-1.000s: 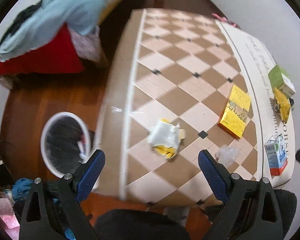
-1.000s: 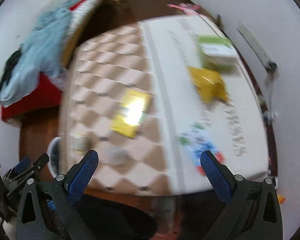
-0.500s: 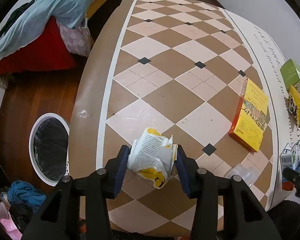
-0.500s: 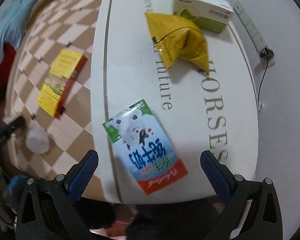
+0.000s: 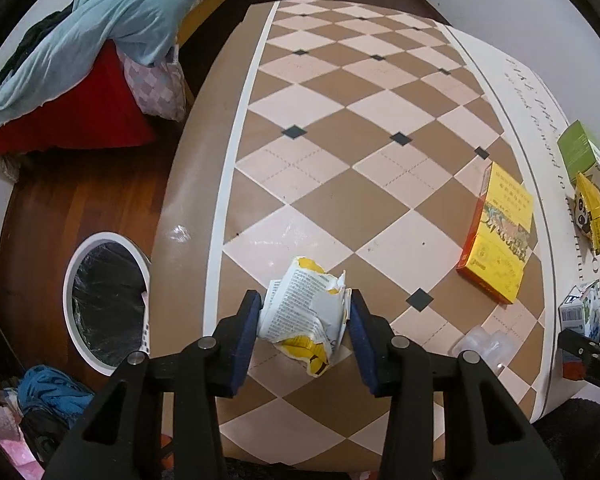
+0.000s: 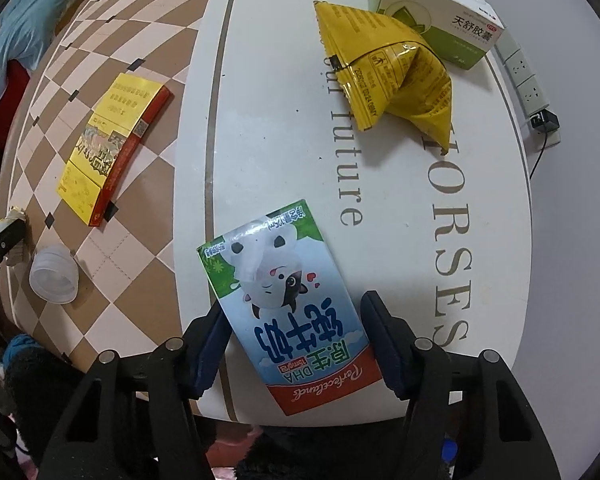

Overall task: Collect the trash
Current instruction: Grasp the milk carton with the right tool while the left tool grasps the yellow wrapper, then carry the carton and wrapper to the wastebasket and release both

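A crumpled white and yellow wrapper [image 5: 300, 312] lies on the checkered table [image 5: 340, 140] near its front edge. My left gripper [image 5: 305, 308] is shut on it, both pads pressing its sides. A white-rimmed trash bin [image 5: 112, 236] with a black liner stands on the floor to the left, below the table. On the white part of the table lies a blue, green and red milk carton [image 6: 276, 280]. My right gripper [image 6: 294, 312] points down over its lower half. Its jaws are closing, and both pads touch the carton's sides.
A yellow box [image 6: 108, 144] and a clear plastic cup [image 6: 54, 278] lie on the checkered part. Farther back on the white part are a yellow snack bag [image 6: 388, 80] and a green and white box [image 6: 440, 12]. A power strip [image 6: 528, 80] lies on the floor beyond the table.
Both grippers came down to the table. The left one closed on the crumpled wrapper. The right one, wide open half a second ago, has closed onto the milk carton.
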The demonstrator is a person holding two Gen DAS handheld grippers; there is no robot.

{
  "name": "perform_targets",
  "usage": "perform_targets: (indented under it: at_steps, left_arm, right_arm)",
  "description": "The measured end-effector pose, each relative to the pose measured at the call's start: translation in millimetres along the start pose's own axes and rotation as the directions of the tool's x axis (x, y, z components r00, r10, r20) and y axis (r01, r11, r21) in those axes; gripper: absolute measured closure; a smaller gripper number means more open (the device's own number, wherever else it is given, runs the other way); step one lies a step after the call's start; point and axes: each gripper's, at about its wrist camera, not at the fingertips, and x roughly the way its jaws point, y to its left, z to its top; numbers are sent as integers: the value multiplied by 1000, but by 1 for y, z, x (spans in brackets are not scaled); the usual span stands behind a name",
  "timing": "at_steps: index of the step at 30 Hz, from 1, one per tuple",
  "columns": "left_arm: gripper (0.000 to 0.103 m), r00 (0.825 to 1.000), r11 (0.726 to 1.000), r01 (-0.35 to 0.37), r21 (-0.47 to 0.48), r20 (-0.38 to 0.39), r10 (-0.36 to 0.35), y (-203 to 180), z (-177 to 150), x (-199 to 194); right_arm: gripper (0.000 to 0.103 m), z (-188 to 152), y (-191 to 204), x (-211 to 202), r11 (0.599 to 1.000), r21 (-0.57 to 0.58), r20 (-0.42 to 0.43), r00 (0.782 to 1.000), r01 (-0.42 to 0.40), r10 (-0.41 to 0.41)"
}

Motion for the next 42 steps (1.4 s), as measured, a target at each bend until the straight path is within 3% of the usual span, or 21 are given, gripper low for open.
perform_targets:
  at_steps: [9, 16, 23, 29, 32, 36, 38, 42]
  left_arm:
    - [63, 993, 1000, -1, 0, 119, 1, 7, 10, -56]
    - [63, 972, 999, 22, -39, 236, -12, 38, 20, -117]
    - [63, 936, 994, 25, -102, 352, 12, 101, 26, -183]
    - [63, 922, 984, -20, -179, 378, 88, 169, 20, -206]
    - [63, 927, 970, -44, -240, 353, 129, 209, 13, -200]
    - [63, 953, 935, -43, -351, 266, 143, 265, 1, -166]
    - [63, 972, 910, -32, -414, 201, 126, 295, -7, -138]
    - [63, 991, 867, -16, -498, 107, 80, 334, -22, -90]
  right_arm:
    - [41, -3, 0, -30, 998, 21, 69, 996, -52, 50]
    - [42, 1, 35, -98, 992, -5, 219, 968, -128, 126]
    - [42, 13, 114, -167, 974, -114, 332, 916, -198, 225]
    - [43, 23, 213, -201, 933, -261, 352, 876, -247, 330]
    - [43, 26, 267, -199, 906, -330, 326, 869, -264, 372]
    - [43, 26, 338, -175, 871, -394, 254, 876, -293, 409]
    - [44, 26, 373, -153, 855, -422, 204, 888, -300, 413]
    - [44, 27, 432, -103, 837, -449, 99, 914, -312, 394]
